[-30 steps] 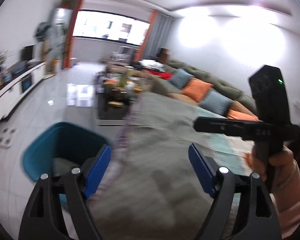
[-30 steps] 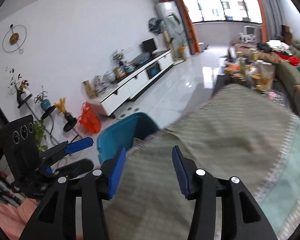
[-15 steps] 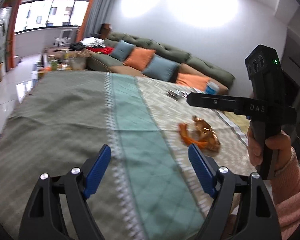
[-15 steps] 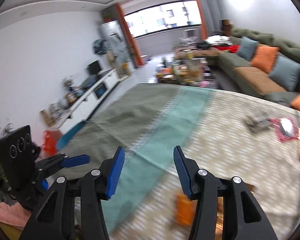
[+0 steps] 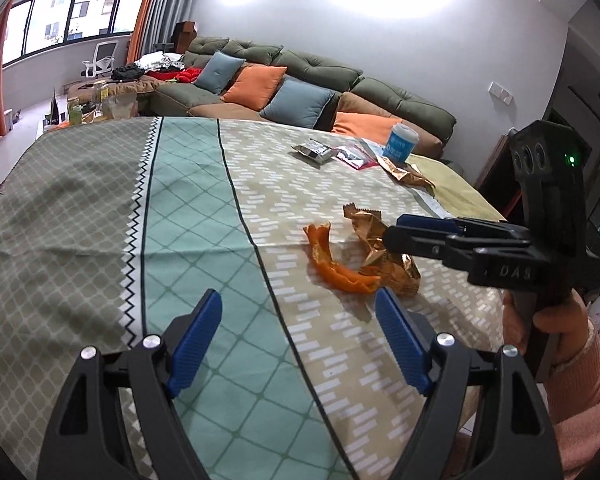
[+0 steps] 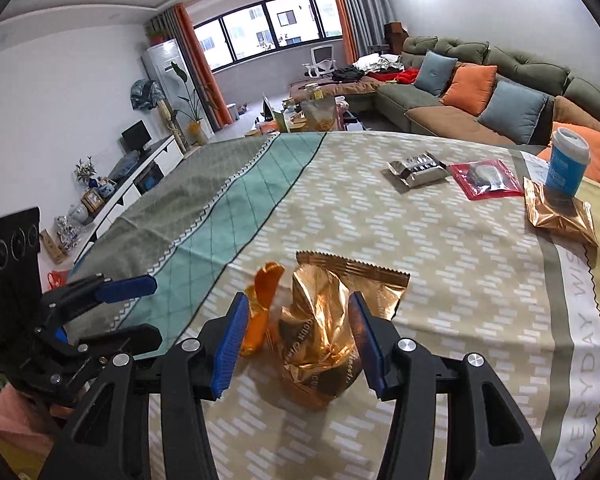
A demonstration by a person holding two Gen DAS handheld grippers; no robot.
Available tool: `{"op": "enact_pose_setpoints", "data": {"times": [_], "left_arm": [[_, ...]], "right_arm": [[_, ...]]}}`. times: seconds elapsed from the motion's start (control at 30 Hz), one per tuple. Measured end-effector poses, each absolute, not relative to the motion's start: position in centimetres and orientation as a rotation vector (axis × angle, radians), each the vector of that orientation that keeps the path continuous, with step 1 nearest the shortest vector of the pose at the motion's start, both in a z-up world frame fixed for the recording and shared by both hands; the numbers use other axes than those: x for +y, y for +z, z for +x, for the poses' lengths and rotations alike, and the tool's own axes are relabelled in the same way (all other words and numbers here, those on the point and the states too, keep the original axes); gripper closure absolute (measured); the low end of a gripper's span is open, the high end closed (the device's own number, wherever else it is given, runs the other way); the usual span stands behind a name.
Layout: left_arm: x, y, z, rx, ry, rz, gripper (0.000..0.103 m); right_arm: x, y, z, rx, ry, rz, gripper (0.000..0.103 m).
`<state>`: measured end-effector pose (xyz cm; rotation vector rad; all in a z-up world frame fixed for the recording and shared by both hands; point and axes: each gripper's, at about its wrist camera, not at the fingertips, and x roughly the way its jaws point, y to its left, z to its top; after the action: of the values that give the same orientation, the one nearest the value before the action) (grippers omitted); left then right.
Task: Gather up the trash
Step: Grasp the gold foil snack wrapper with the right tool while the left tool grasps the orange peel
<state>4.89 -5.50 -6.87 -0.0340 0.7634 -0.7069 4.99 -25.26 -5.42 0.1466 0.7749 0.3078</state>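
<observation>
A crumpled gold wrapper (image 6: 320,316) (image 5: 374,240) lies on the patterned tablecloth (image 6: 420,240) with a curl of orange peel (image 6: 264,280) (image 5: 324,256) just to its left. My right gripper (image 6: 298,308) (image 5: 420,232) hovers open over them; the wrapper sits between its blue pads, and neither pad presses on it. My left gripper (image 5: 298,312) (image 6: 140,308) stands wide open over bare cloth, nearer than the peel and to its left, with nothing between its fingers. Farther back lie a silver packet (image 6: 418,168), a red pouch (image 6: 486,178) and a second gold wrapper (image 6: 560,212).
A blue paper cup (image 6: 566,164) stands on the second gold wrapper near the table's far right edge. A green sofa (image 5: 300,68) with orange and blue cushions runs behind the table. A cluttered coffee table (image 6: 312,112) stands beyond the far end.
Both views have swung right, from the teal bin and floor at the table's edge to the trash on the cloth. The right gripper now hangs over the gold wrapper.
</observation>
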Motion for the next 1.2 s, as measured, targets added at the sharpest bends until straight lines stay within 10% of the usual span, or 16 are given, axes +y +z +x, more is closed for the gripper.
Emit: {"op": "enact_pose_setpoints", "data": {"times": [0.43,1.2], "left_arm": [[-7.5,-7.1,5.4,0.816,-0.748,-0.033,0.036],[-12.3,-8.5,9.7,0.940,-0.755,-0.025,0.057]], "right_arm": [[-26.4,-6.5,5.1,0.794,0.327,0.179,0.078],[-28.7,-5.2,4.7,0.740,0.343,0.249,0.080]]}}
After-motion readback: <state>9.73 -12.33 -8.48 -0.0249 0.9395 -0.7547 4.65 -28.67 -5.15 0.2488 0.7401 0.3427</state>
